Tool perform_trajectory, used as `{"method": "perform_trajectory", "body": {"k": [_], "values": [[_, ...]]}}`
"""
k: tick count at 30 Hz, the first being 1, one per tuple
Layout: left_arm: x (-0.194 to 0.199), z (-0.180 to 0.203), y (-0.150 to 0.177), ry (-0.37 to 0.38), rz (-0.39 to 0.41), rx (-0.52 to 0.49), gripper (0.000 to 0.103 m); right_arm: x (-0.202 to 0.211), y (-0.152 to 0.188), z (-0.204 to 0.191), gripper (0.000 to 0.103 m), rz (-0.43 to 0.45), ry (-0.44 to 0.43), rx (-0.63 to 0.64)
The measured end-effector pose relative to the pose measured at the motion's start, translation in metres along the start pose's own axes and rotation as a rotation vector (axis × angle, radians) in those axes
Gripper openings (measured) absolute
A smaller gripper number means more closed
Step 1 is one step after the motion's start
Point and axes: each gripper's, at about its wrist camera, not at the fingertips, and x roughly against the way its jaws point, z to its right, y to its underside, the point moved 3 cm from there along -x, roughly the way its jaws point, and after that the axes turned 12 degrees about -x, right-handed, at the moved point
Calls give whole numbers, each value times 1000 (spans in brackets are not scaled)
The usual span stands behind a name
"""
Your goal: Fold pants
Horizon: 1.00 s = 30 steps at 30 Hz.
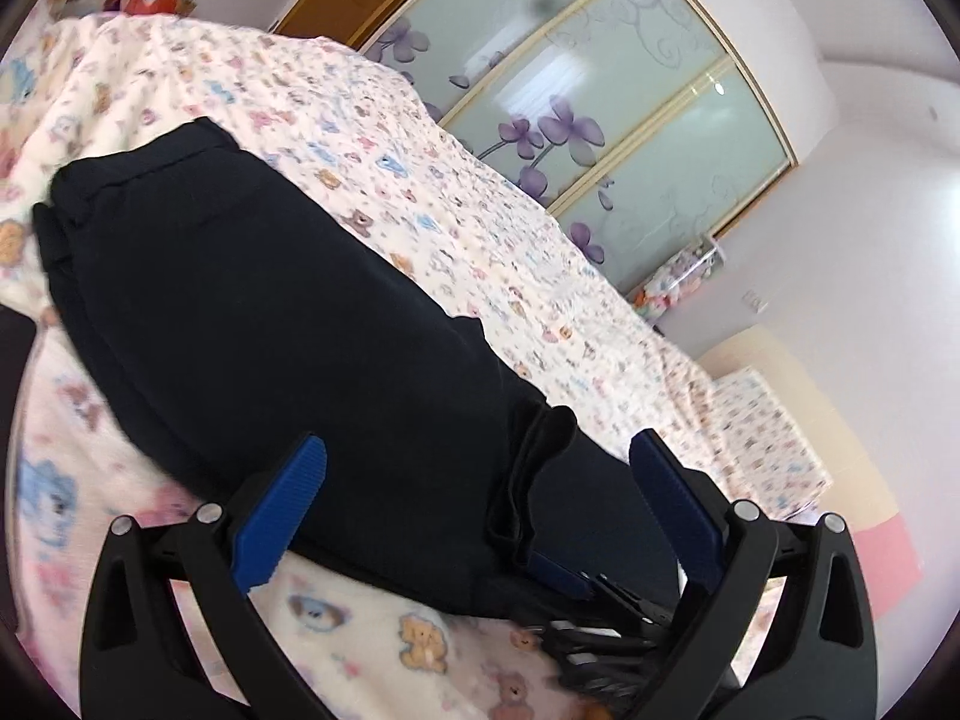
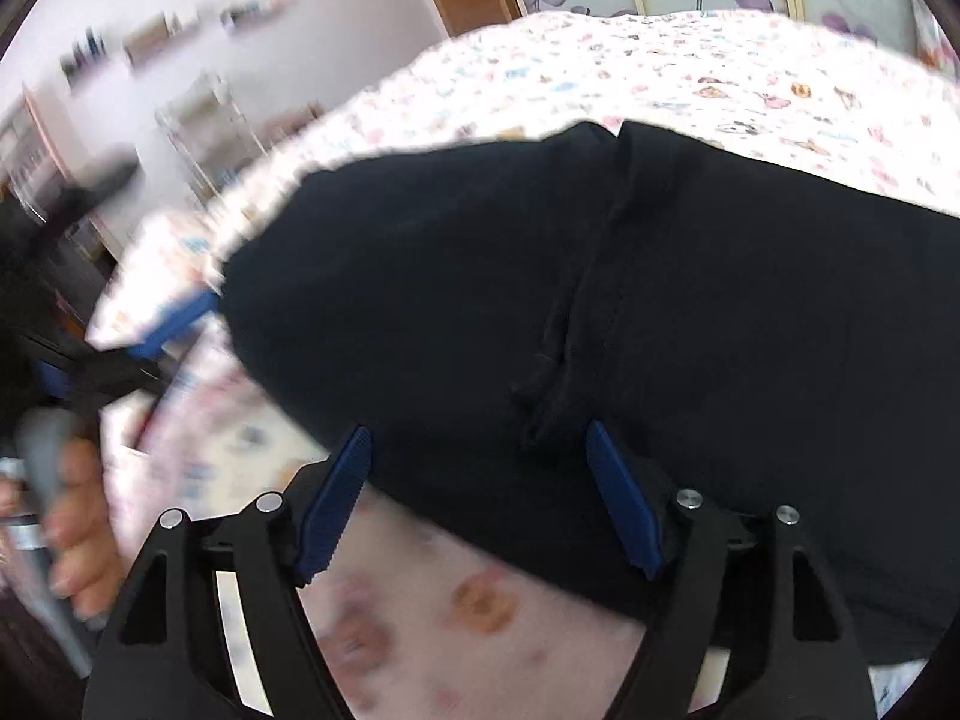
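The black pants (image 1: 252, 312) lie folded on the bed's teddy-bear bedspread (image 1: 456, 180). Above their near edge, the left gripper (image 1: 477, 462) and the right gripper (image 2: 477, 450) both stand spread wide, grasping nothing. Mirrored wardrobe doors (image 1: 600, 90) rise beyond the bed.

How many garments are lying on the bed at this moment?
1: a pair of dark pants folded over on the teddy-bear bedspread, in front of both open grippers. The right wrist view shows the same pants. Anything beneath them would be hidden.
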Motion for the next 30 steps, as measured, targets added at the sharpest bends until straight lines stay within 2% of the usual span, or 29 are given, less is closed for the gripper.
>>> {"method": "perform_trajectory", "body": {"k": [1,3,6,10,11,16,19,22,24,27,28,30], "values": [[5,-8,-2,0,-9,25,101,10,0,2,76,13,-40,-20],[9,-22,-4,-4,-30,69,101,35,4,10,76,49,-64,-29],[10,-54,1,41,-74,213,101,62,15,24,83,76,-54,-9],[-5,-90,17,90,-161,401,101,84,33,46,84,110,-29,-13],[-8,-94,19,91,-173,415,100,90,37,54,84,133,-24,-24],[-15,-87,17,58,-185,376,101,95,36,75,84,152,-73,-124],[-22,-88,12,52,-189,384,101,103,36,71,84,177,-100,-107],[-17,-85,3,104,-119,385,101,105,40,65,84,176,-106,-80],[-11,-72,-6,120,-66,306,101,104,42,63,84,174,-87,-61],[-19,-64,-6,67,-86,207,101,103,42,64,84,167,-90,-70],[-23,-67,-4,59,-98,220,101,104,43,64,84,167,-93,-74],[-28,-86,0,44,-101,316,101,105,45,63,84,169,-93,-72]]}}
